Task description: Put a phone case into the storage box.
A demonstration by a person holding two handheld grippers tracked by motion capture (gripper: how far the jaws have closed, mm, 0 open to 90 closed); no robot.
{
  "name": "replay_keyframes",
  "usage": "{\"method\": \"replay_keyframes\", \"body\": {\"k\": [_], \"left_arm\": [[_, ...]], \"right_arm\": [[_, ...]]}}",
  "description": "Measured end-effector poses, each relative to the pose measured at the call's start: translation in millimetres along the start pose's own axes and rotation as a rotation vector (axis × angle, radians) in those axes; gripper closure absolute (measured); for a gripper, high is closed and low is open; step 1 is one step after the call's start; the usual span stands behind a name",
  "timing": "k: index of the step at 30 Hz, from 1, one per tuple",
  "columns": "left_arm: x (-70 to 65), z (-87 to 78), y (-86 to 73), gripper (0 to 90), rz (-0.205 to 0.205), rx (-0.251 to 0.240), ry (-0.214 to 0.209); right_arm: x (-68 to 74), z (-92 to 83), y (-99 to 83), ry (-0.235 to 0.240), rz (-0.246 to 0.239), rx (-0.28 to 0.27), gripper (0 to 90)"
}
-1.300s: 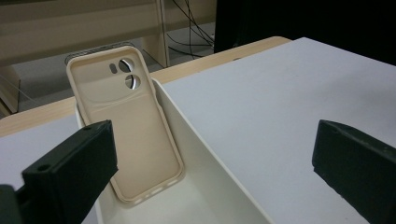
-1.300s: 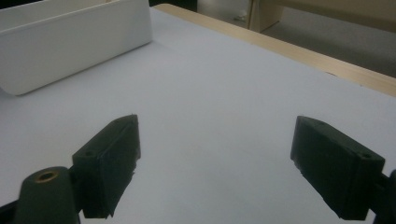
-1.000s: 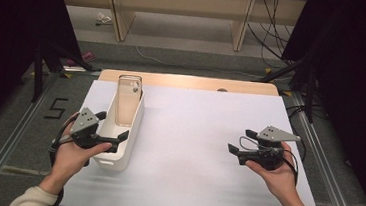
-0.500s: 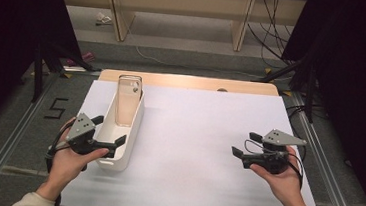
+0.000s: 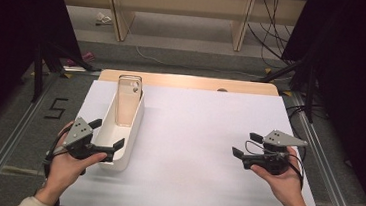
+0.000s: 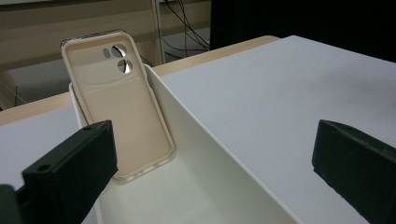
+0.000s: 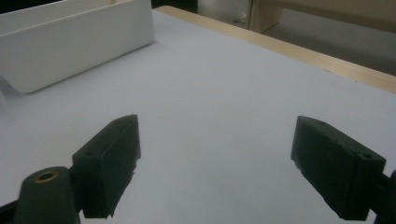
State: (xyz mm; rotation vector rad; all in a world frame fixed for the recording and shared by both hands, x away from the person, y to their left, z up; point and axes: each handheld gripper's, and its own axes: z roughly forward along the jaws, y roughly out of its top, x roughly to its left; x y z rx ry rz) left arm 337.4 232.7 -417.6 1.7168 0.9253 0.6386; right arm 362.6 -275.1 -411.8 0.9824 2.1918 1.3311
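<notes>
So one beige phone case (image 6: 121, 102) stands leaning at the far end of one long white tray (image 5: 128, 138) near the desk's (image 5: 208, 135) left edge. Left claw (image 5: 106, 135) gapes wide over the tray's near end, right claw (image 5: 245, 144) open above bare desk with plenty of room. Floor marking reads "5" (image 5: 56, 108).

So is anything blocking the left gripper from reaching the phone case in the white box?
Nothing visible. The left gripper is open at the near end of the white box, and the phone case leans at the far end.
</notes>
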Motion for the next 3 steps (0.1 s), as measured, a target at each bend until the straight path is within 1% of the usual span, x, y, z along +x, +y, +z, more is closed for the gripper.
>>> {"method": "replay_keyframes", "body": {"k": [3], "left_arm": [[0.2,-0.5,-0.2,0.0,0.001,-0.002,0.005]], "right_arm": [[0.1,-0.3,0.0,-0.001,0.001,0.001,16.3]]}}
